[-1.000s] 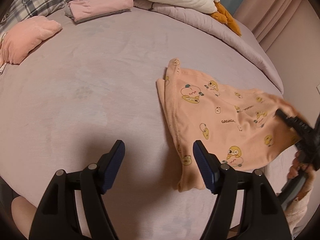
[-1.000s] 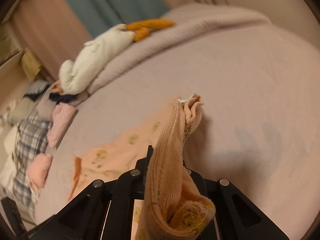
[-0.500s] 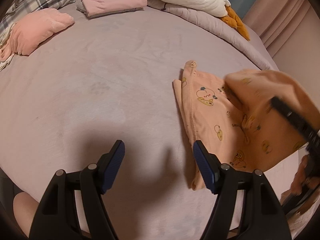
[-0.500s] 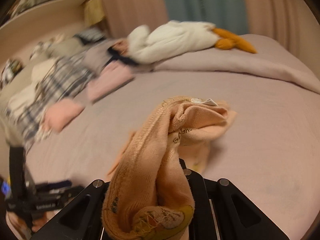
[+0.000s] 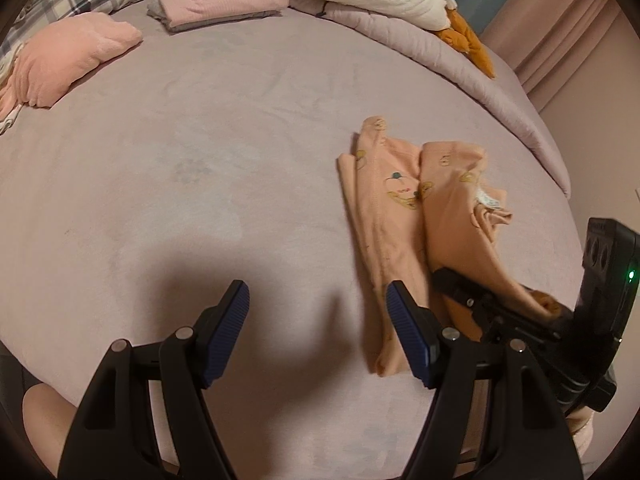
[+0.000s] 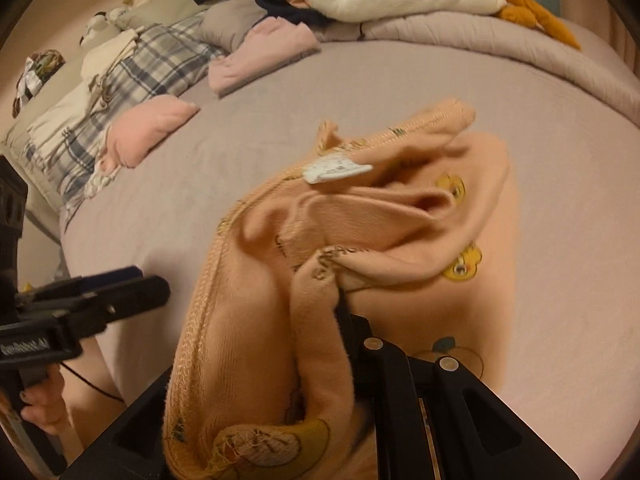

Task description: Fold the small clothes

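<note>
Peach garment [image 5: 404,216] now doubled over itself on bed [image 5: 224,152], flat a second ago. Right gripper [image 5: 442,280] clamped on its near edge; left gripper [image 5: 318,320] wide, empty, just left of garment. First fold nearly laid.
</note>
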A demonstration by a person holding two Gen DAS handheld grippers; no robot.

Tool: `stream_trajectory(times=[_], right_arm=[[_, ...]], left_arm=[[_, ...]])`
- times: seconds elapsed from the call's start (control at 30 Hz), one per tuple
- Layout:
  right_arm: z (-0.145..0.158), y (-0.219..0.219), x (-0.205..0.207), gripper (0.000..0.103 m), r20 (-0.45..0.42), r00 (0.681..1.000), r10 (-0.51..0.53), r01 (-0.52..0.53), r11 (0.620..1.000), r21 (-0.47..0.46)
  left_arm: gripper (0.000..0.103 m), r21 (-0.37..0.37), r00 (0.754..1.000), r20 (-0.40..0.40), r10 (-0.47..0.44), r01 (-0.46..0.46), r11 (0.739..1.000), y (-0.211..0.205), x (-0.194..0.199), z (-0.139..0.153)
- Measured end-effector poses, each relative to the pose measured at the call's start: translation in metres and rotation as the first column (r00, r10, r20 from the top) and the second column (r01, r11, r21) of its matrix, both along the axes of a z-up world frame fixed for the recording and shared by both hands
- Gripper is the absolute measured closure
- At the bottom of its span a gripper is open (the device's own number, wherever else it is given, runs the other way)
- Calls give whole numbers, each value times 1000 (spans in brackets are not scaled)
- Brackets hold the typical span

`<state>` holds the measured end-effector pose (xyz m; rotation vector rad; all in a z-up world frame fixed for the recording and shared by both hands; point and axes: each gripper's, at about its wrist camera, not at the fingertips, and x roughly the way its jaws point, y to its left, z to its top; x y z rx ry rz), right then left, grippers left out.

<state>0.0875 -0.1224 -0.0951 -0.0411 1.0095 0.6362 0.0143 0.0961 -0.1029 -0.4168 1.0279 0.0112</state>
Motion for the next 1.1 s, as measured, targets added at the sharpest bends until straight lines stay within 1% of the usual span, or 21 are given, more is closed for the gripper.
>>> stream_trajectory(times=[0.07,0.13,0.17,0.2,0.23,0.3,0.4,0.43,0.57,0.6,0.7,0.83,0.87,0.9,0.93,0.97,1.0,1.03,1.1], right_arm=[[5,-5,-3,80,-14,1000,11,-11,1000,21],[11,-11,-9,53,-12,1000,17,-16,999,43],[14,-17,-12,47,-1,1000,11,-11,999,50],[19,-22,-18,44,13,1000,7,-7,998,54],[21,-27,-21,44,21,1000,4,-6,998,58],[26,-36,-26,44,32,999,-9,7,998,67],[33,-55,-33,40,45,997,-54,51,995,83],[34,-61,-34,38,49,996,-69,64,994,91],[38,-80,-39,37,59,991,-122,115,988,106],[39,-83,-40,37,65,989,-135,128,986,106],[41,-94,-43,37,76,983,-167,158,982,106],[38,-103,-39,37,68,977,-204,196,974,112],[36,-103,-37,37,64,976,-208,200,974,110],[33,-101,-34,37,61,976,-208,201,974,108],[32,-99,-32,37,57,977,-207,200,974,108],[30,-97,-30,37,49,978,-202,196,975,106],[27,-93,-26,37,40,979,-202,197,975,103],[26,-91,-24,37,35,979,-203,198,975,101],[24,-85,-21,37,30,978,-205,202,975,94]], left_arm=[[32,-23,1000,14,-19,19,1000,-3,3,5],[32,-60,998,33,-44,46,997,-8,6,12],[31,-76,997,44,-58,62,995,-11,8,16],[29,-87,996,57,-74,79,993,-14,11,21],[28,-92,994,71,-89,95,991,-18,14,26],[22,-93,989,96,-110,119,989,-27,19,35],[21,-92,981,110,-162,173,981,-44,30,41],[21,-89,978,105,-180,189,978,-50,34,41],[21,-81,964,82,-254,261,962,-73,50,38],[21,-84,961,66,-269,274,958,-78,54,35],[21,-70,956,49,-288,291,954,-86,61,29],[23,-27,962,7,-271,271,962,-91,64,11],[25,-28,963,-2,-270,270,963,-90,63,5],[30,-36,963,-10,-271,270,962,-89,63,-1],[33,-41,963,-16,-269,268,962,-88,64,-5],[42,-42,965,-29,-262,261,965,-85,65,-12],[53,-36,966,-37,-254,253,967,-84,66,-16],[58,-27,969,-43,-243,242,970,-81,67,-20],[81,-33,971,-36,-236,235,971,-75,68,-23]])
